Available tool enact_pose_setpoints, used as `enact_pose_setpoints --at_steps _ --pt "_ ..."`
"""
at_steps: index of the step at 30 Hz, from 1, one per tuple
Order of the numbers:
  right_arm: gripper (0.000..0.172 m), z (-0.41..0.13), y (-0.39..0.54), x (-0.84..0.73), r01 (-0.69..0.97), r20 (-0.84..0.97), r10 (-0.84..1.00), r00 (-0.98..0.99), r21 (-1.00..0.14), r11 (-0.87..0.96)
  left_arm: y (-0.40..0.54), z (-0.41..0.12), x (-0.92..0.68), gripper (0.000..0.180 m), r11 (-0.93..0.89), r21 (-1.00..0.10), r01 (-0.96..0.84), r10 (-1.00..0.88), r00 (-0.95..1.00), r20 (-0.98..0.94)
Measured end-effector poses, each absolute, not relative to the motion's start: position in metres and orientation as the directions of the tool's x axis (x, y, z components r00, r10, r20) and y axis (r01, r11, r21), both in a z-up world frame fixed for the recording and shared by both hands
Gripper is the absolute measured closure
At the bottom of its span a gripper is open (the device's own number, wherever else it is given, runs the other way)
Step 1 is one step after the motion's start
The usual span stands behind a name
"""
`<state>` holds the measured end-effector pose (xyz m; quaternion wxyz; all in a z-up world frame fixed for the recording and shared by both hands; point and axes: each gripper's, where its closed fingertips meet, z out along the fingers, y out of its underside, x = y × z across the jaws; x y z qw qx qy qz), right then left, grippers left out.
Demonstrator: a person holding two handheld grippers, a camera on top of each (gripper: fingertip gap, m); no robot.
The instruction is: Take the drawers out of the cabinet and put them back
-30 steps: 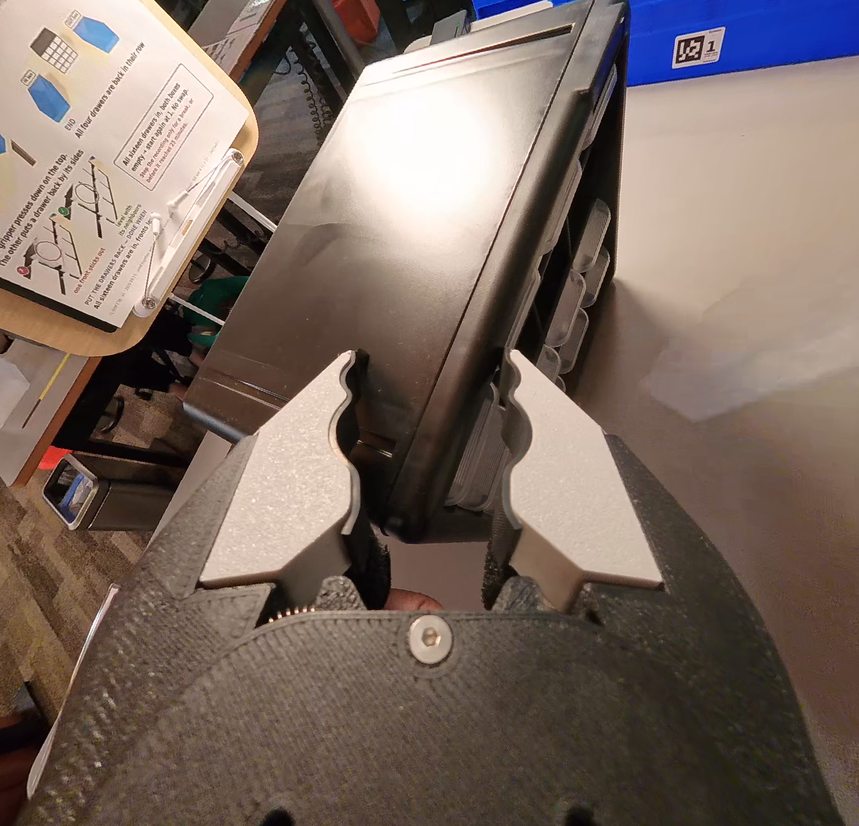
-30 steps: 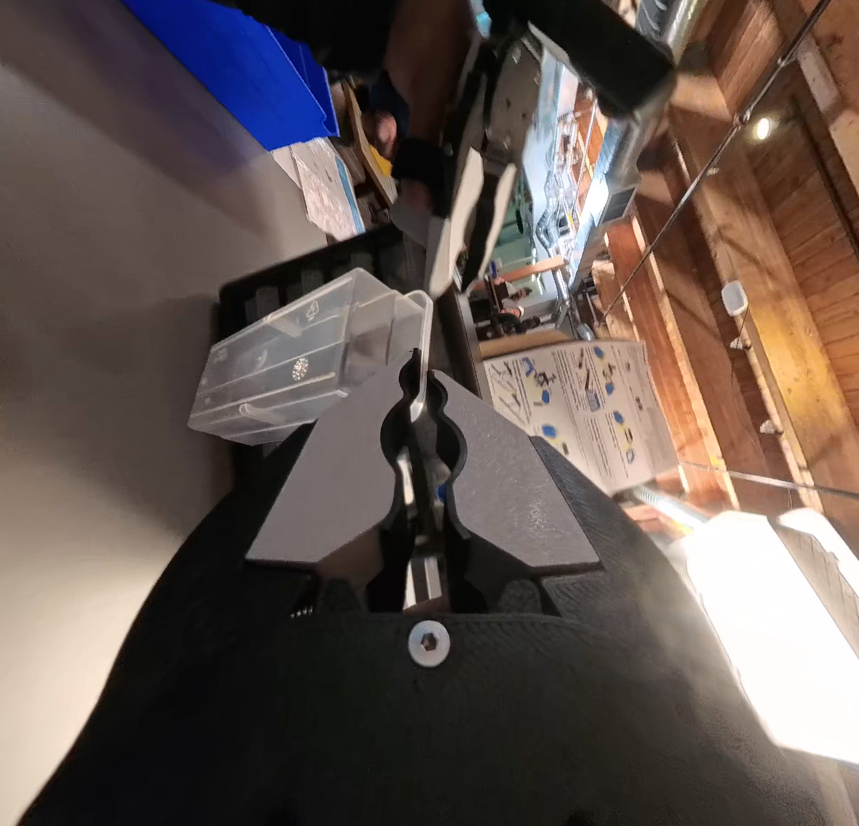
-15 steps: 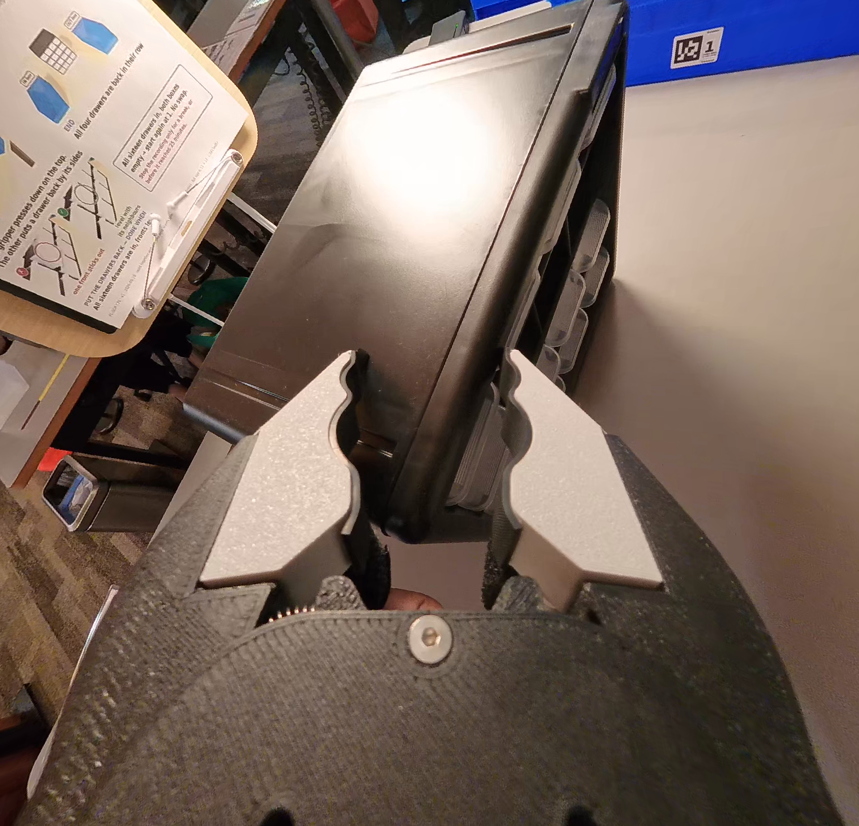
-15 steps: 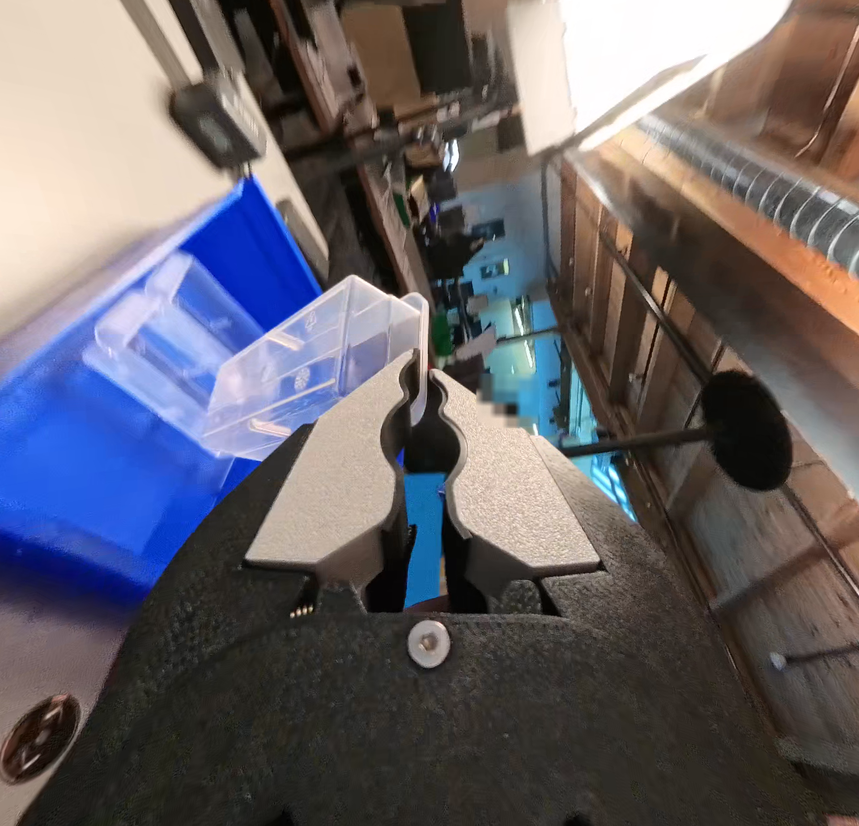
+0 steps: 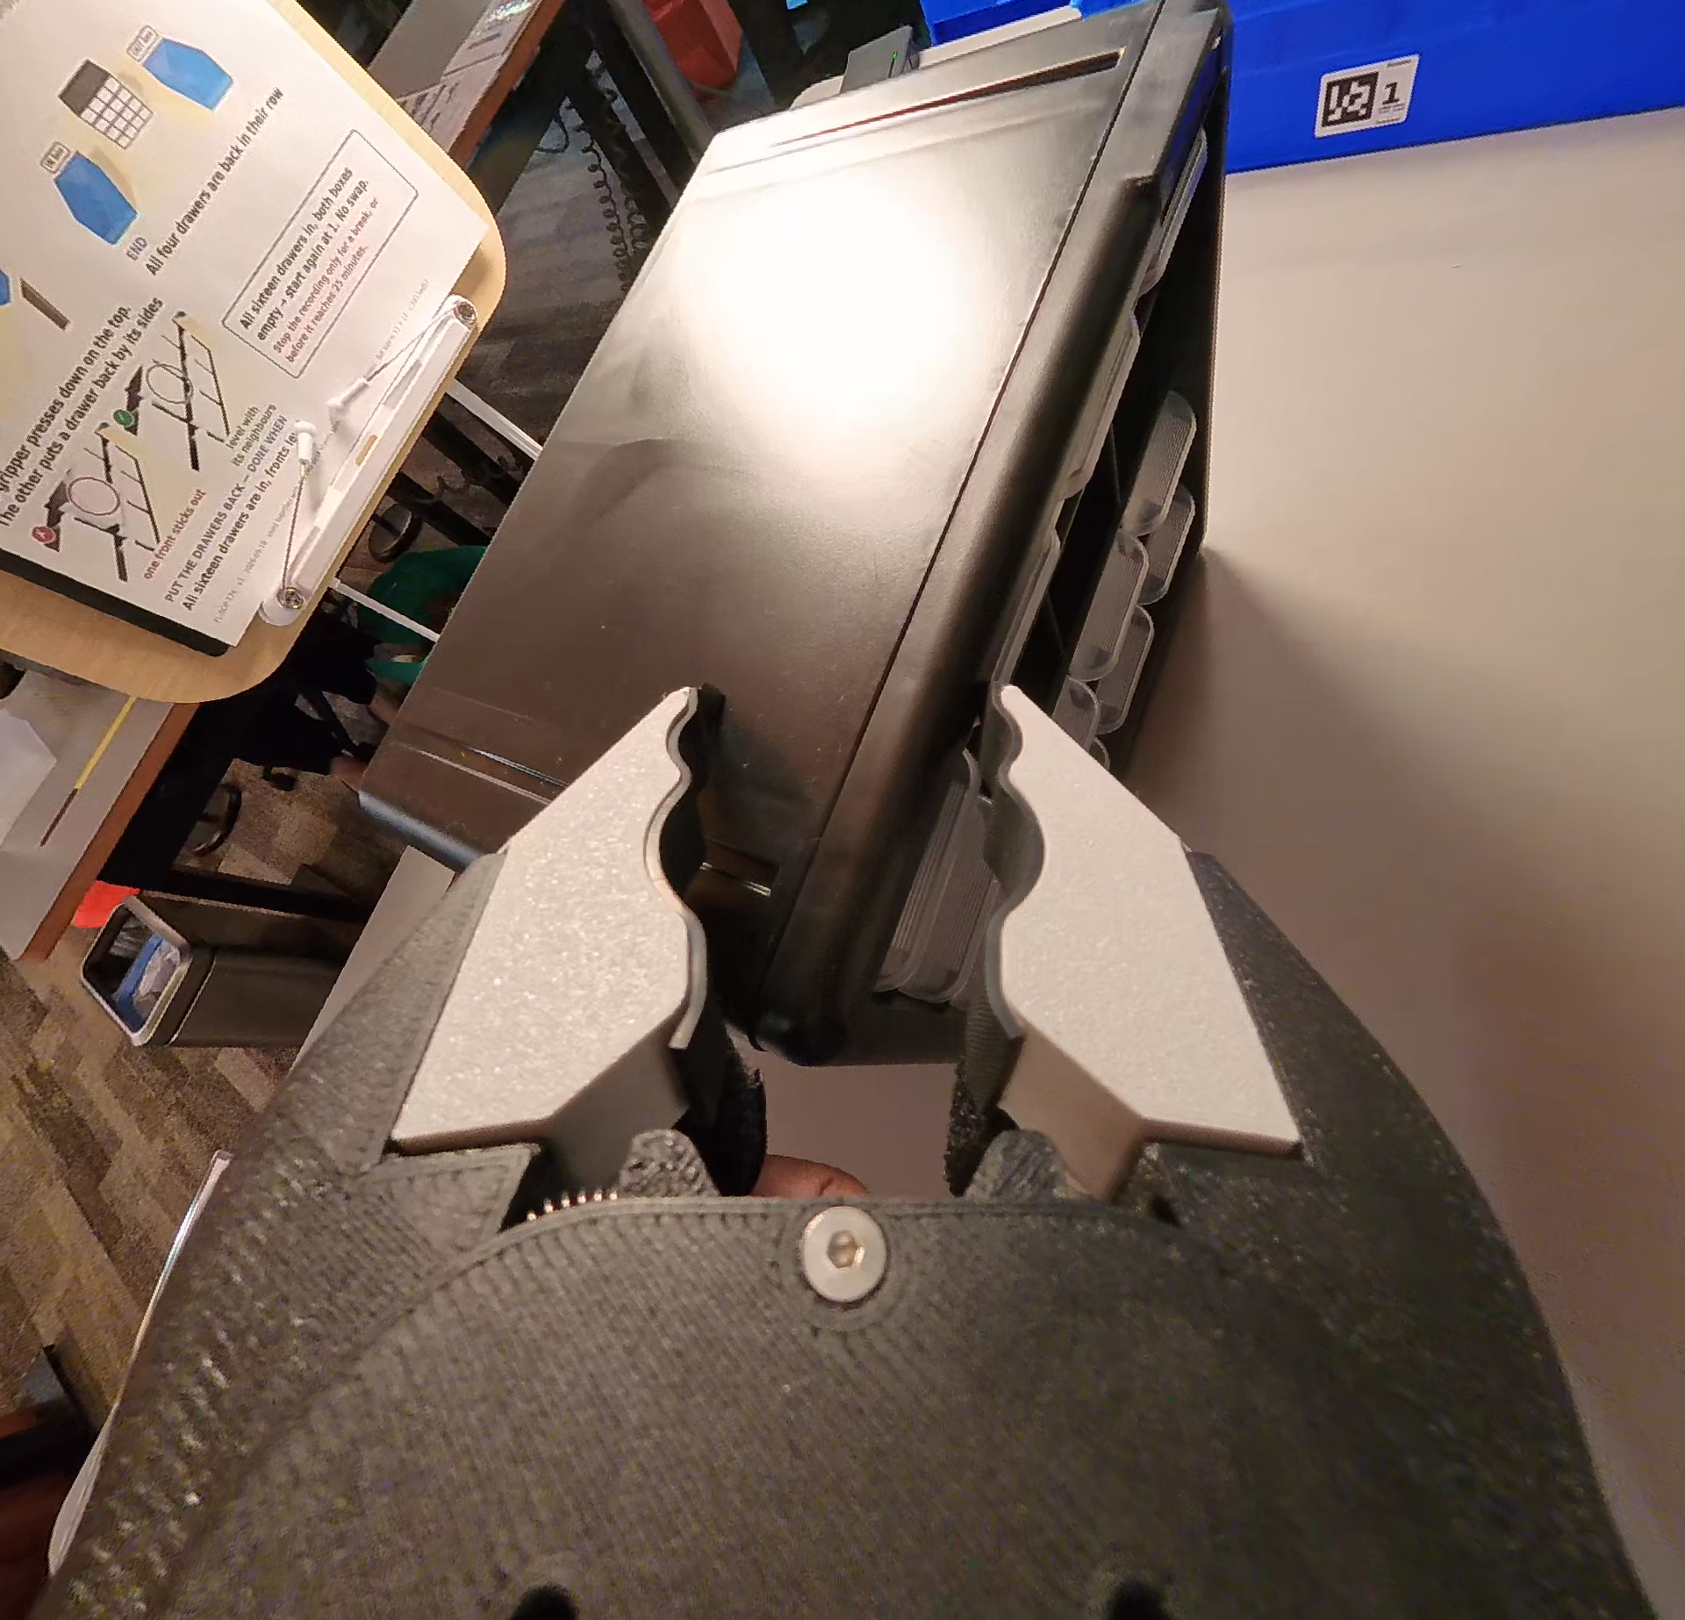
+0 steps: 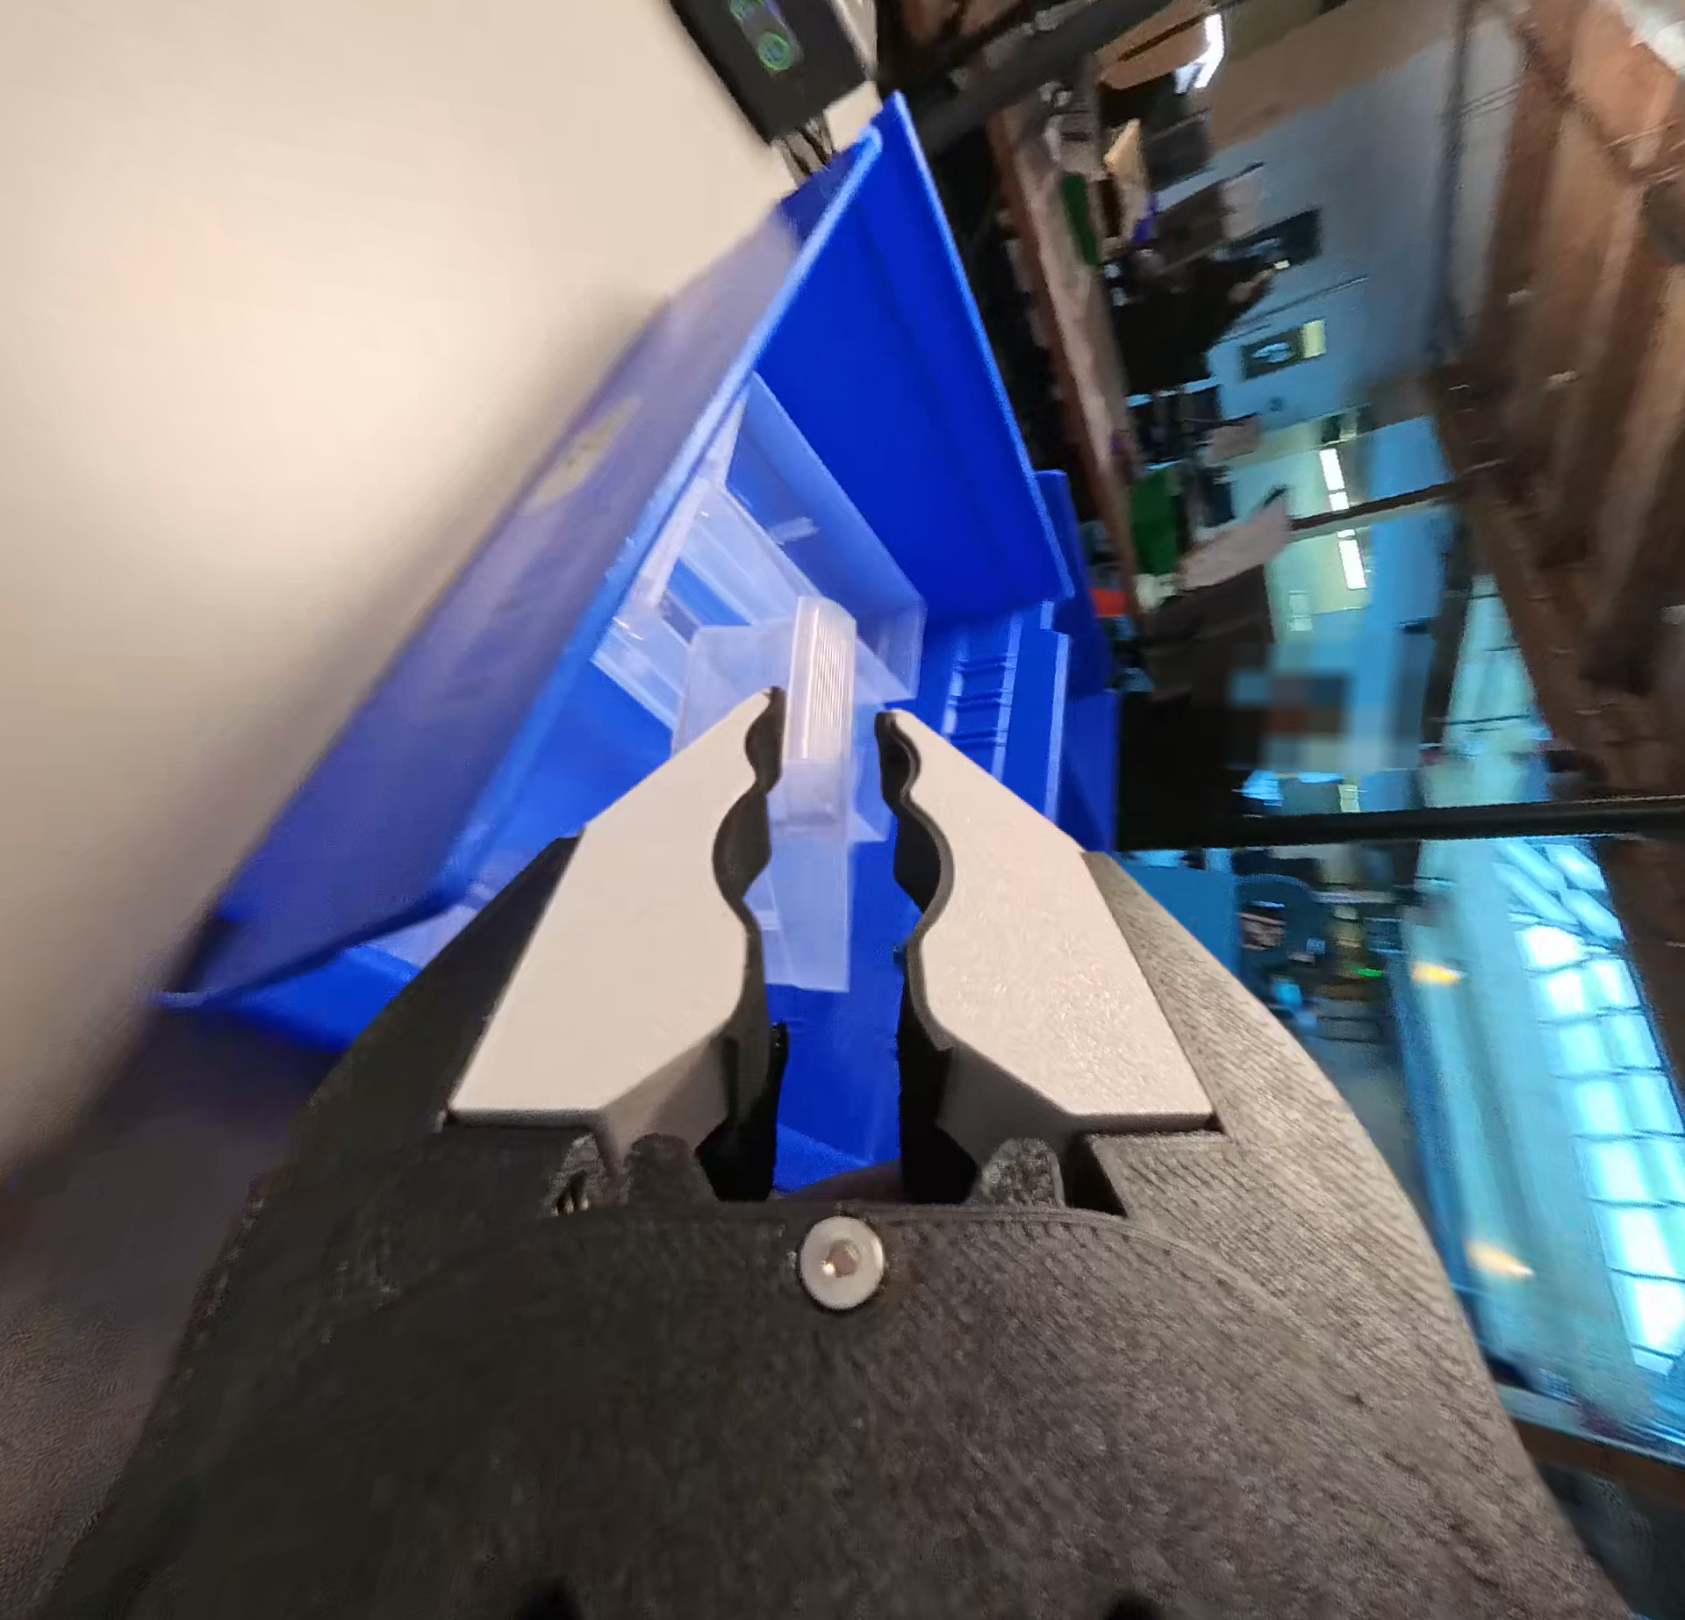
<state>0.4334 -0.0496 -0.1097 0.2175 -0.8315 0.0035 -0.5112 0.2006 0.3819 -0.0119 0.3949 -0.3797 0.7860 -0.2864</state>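
Between the parted fingers of the right hand-held gripper (image 6: pixel 825 719) sits a clear plastic drawer (image 6: pixel 811 756), its ribbed front handle turned toward the camera. A gap shows between the right finger (image 6: pixel 1003 920) and the handle, so the drawer is released, not clamped; whether the left finger touches it cannot be told through the blur. That drawer lies inside a blue bin (image 6: pixel 875 409), next to another clear drawer (image 6: pixel 711 591) deeper in the same bin. The bin stands on the pale bench (image 6: pixel 273 300), and a small black device (image 6: pixel 775 26) with green lights sits on the bench near the bin's far end.

Over at the black cabinet (image 5: pixel 775 482), the left hand-held gripper (image 5: pixel 848 710) is spread wide astride the near top edge: one finger (image 5: pixel 584 920) lies over the glossy top panel, the other (image 5: pixel 1112 938) in front of the drawer face. Whether either pad presses on the cabinet cannot be told. Several translucent drawer handles (image 5: pixel 1121 591) stick out along the cabinet's front, with dark open slots among them. The cabinet stands on the bench (image 5: pixel 1459 573), with a blue bin (image 5: pixel 1459 44) carrying a square code tag behind it. To the left, a printed instruction sheet (image 5: pixel 182 300) rests on a wooden board.
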Motion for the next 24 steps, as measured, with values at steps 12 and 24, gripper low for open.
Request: enact_pose_setpoints --at_steps 12,24 --pt "0.117 -0.124 -0.07 0.422 0.04 0.564 -0.347 0.749 -0.562 -0.826 0.382 -0.012 0.201 0.12 0.546 -0.751 -0.372 -0.824 -0.398 -0.403" --pt "0.101 -0.136 -0.048 0.432 -0.134 0.259 -0.41 0.875 -0.684 -0.717 0.382 -0.012 0.201 0.12 0.546 -0.751 -0.372 -0.825 -0.395 -0.404"
